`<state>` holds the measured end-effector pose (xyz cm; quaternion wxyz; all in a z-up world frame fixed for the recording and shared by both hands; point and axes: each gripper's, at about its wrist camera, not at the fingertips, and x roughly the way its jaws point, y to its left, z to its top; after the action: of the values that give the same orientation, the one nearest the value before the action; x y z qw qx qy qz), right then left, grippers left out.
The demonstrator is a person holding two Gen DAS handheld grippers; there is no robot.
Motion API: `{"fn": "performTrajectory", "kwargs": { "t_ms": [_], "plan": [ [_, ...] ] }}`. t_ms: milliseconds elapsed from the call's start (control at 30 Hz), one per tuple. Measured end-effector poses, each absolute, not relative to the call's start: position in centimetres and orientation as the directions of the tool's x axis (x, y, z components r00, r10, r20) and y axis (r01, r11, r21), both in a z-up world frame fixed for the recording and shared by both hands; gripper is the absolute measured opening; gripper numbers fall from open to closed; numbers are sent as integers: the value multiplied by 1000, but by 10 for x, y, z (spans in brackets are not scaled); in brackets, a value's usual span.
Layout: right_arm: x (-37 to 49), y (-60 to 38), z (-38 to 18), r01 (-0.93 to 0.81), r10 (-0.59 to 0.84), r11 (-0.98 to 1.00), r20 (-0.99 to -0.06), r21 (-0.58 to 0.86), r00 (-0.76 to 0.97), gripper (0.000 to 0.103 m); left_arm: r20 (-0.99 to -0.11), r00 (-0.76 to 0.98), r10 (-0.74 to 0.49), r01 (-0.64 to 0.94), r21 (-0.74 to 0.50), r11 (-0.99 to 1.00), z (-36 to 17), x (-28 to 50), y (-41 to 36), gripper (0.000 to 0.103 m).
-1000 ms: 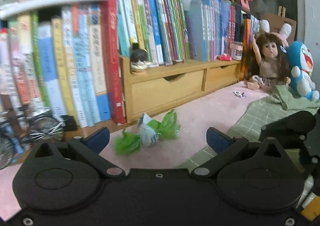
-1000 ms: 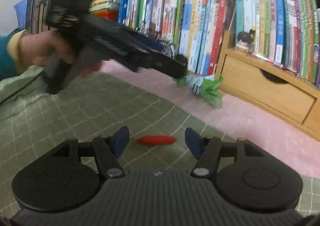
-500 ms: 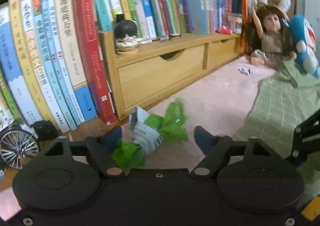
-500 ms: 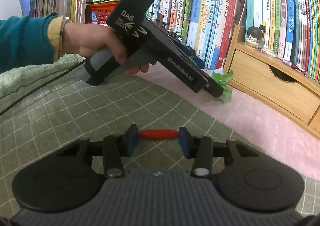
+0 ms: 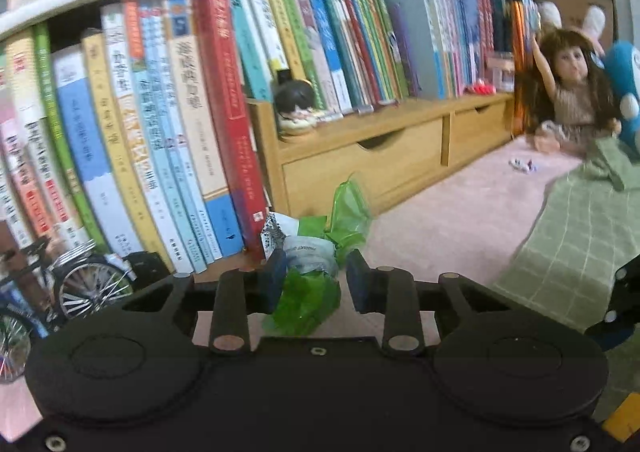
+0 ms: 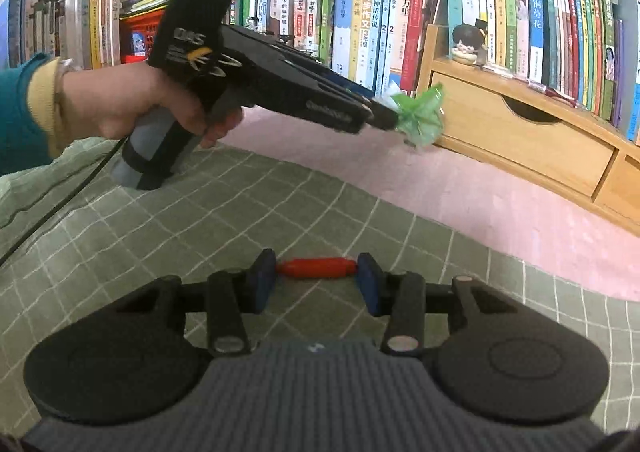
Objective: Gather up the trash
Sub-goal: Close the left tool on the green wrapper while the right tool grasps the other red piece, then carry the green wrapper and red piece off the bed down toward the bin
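The left hand-held gripper (image 5: 313, 279) is tilted downward, its jaws just closed onto the green wrapper (image 5: 310, 294); the right hand-held gripper (image 6: 316, 282) is clamped endwise on the red stick (image 6: 316, 267).

Green checked blanket (image 6: 240, 219) on pink bedding (image 6: 500, 203)

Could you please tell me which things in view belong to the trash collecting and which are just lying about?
Part of the job:
- green wrapper, between the left gripper pads
- red wrapper, clamped end to end in the right gripper

Just lying about:
- books
- doll
- wooden drawers
- toy bicycle
- green checked blanket
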<state>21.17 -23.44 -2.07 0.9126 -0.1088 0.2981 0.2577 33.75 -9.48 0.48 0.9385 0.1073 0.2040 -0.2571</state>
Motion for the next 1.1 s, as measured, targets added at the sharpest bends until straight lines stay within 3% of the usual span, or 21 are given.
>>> {"fn": "performTrajectory", "kwargs": {
  "t_ms": [367,567,1100],
  "plan": [
    [187,-230,-14,-485,381,874,-621,1,685,48,-407,801,-438,489,24,872,27,258,-50,31],
    [164,-223,-9,-482,383,876,-618,6,687,48,-426,816,-391,465,84,881,42,212,-33,31],
    [72,-221,10,-441,358,897,-600,9,715,48,-438,852,-285,349,70,935,51,75,10,31]
  ]
}}
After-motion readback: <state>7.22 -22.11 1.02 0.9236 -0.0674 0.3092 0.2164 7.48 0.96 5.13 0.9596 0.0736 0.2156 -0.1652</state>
